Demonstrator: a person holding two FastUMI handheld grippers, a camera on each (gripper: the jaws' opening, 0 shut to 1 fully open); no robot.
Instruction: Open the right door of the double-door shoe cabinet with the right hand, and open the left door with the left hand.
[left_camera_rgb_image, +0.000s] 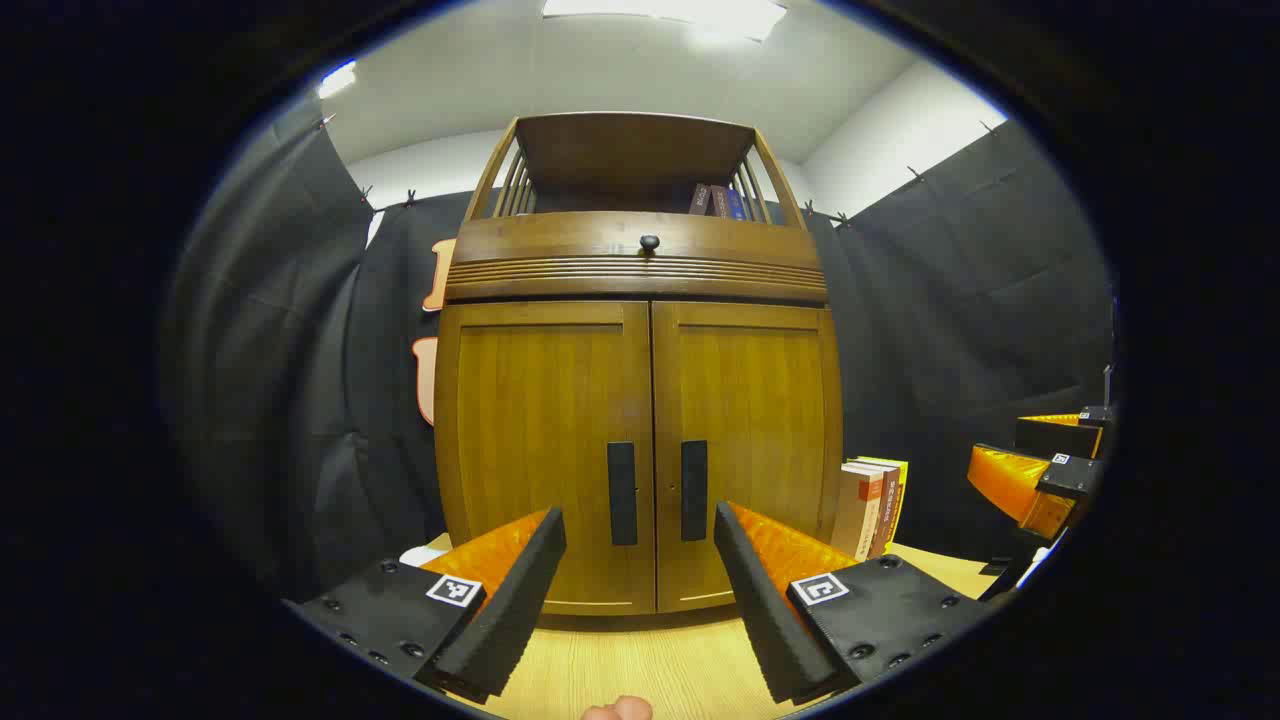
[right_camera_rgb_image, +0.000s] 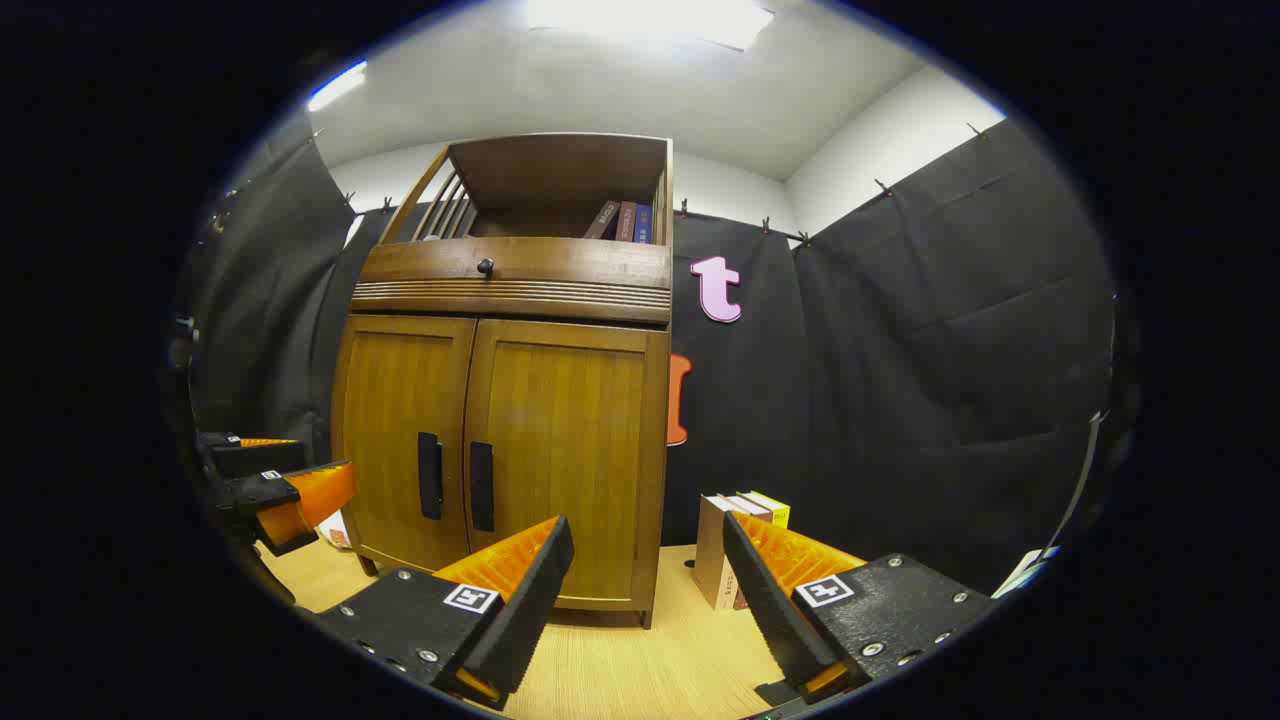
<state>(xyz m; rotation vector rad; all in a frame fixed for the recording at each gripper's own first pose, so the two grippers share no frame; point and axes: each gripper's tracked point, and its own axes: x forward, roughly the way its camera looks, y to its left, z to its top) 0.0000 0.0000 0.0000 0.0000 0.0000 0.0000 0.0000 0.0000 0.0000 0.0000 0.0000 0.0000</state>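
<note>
Black cloth (right_camera_rgb_image: 900, 330) hangs clipped along the booth's sides and back, with white walls (right_camera_rgb_image: 860, 130) rising above it to a white ceiling (left_camera_rgb_image: 620, 75). A bright ceiling light panel (right_camera_rgb_image: 650, 18) glares overhead. Below, a pale wood-grain bench (left_camera_rgb_image: 650, 660) spreads out, with a few upright books (right_camera_rgb_image: 735, 545) standing on it.

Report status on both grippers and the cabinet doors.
Left gripper open, short of the handles. Right gripper open, off to the cabinet's right. Left door and right door shut. Books beside cabinet, nothing blocking.
</note>
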